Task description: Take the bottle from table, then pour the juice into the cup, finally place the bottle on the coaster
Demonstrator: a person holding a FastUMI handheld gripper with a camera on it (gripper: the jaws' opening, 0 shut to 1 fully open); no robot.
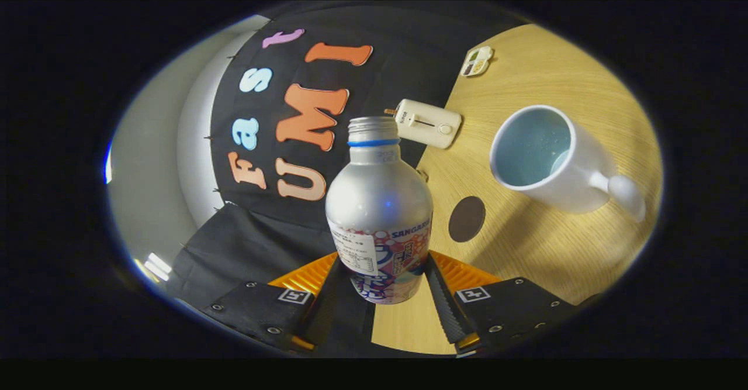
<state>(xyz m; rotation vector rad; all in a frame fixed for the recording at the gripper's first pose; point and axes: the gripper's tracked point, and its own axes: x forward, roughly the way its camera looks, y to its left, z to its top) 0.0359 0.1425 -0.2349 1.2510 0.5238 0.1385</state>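
Gripper view has the gripper (385, 287) pinching the bottle (378, 214) mid-frame, looks lifted and tilting, so next is probably swinging its mouth over the cup (546, 159) at right.

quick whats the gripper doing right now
gripper: shut on the bottle, fingers pressing its lower body from both sides, cap off.

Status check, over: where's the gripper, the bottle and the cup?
Gripper shut on bottle, cap off. Cup beyond, on the table. Coaster beside bottle. Path to cup unobstructed.
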